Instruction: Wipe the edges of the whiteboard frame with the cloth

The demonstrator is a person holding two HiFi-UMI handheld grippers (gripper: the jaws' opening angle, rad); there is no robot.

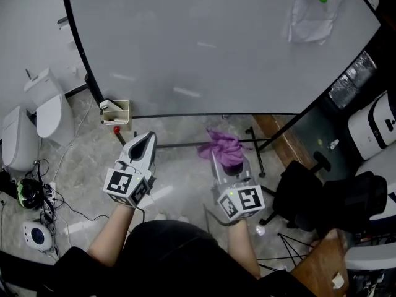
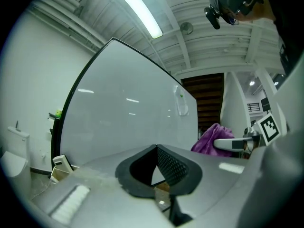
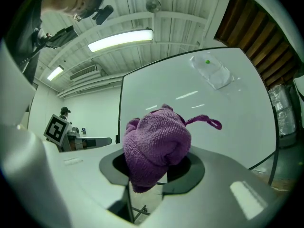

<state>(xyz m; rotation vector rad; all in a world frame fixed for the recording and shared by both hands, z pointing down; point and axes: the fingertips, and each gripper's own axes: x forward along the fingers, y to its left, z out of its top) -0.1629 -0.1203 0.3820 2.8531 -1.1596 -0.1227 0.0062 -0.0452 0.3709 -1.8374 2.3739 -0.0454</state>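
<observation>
Right gripper view: my right gripper (image 3: 154, 169) is clamped on the purple cloth (image 3: 156, 144) — it bunches between the jaws and hides their tips. It sits just below the whiteboard frame (image 1: 216, 114), apart from it. My left gripper (image 2: 156, 148) is closed and empty. Head view cuts off the whiteboard (image 1: 204, 42) at its top.

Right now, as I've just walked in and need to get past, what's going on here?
A person stands facing a whiteboard with a gripper in each hand. The right gripper is shut on a bunched purple cloth, held low near the board's bottom edge. The cloth appears to be clear of the black frame, so no wiping contact shows yet. The left gripper is shut with nothing in it, held alongside, also off the board.
</observation>
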